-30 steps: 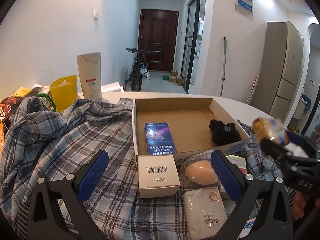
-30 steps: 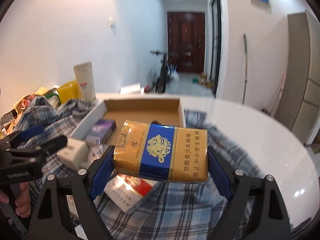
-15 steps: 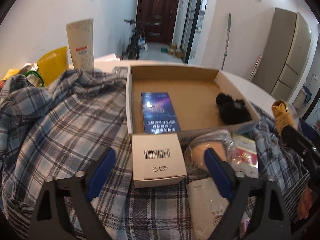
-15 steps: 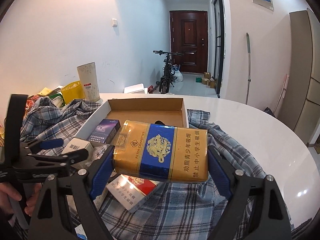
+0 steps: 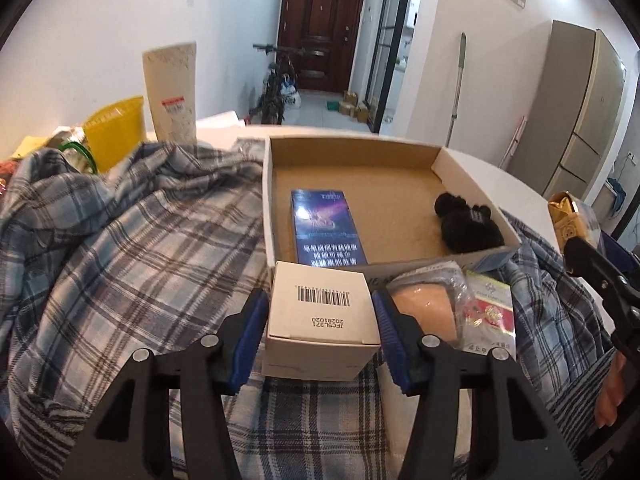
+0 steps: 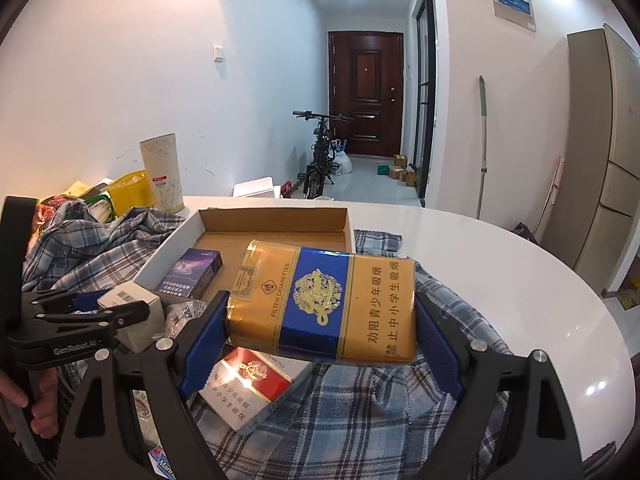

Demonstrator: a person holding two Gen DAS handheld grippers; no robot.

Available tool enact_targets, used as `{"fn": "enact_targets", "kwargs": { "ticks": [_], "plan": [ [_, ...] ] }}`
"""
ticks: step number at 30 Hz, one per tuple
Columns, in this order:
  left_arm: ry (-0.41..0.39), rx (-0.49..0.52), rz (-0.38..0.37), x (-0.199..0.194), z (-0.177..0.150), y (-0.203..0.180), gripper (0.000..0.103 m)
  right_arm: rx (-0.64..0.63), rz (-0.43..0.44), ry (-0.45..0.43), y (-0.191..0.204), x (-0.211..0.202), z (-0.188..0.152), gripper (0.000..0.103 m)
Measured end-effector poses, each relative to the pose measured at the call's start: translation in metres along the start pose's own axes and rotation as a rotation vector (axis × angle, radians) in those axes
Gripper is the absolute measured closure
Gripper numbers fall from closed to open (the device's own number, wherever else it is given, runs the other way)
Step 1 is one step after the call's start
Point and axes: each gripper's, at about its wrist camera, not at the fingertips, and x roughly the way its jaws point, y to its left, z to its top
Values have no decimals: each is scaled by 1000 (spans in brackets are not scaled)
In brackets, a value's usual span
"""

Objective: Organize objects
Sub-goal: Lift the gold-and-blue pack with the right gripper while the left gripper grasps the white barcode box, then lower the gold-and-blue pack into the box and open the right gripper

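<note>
Here, in the left wrist view, my left gripper (image 5: 320, 334) has just been closing around the white barcode box (image 5: 320, 314), set against the cardboard tray (image 5: 269, 204) holding a blue pack (image 5: 326, 232). In the right wrist view, my right gripper (image 6: 322, 330) clamps the gold-blue cigarette pack (image 6: 324, 300) crosswise above the checked cloth (image 6: 360, 420).

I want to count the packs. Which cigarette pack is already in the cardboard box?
The purple-blue cigarette pack, lying flat inside the cardboard box. The gold-and-blue pack is in the right hand-held gripper; the red-and-white pack lies on the plaid cloth.

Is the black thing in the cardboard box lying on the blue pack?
No, the black thing lies apart from the blue pack, by the box's right wall.
</note>
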Motion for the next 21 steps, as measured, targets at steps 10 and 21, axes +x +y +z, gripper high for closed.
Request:
{"fn": "enact_targets", "kwargs": {
  "ticks": [10,21],
  "plan": [
    [-209,49,38,-54,10,-7,47,47,3,-61,-10,-14,15,17],
    [-282,65,-63,-104,77,-32,47,35,-54,-203,-13,-54,81,17]
  ]
}}
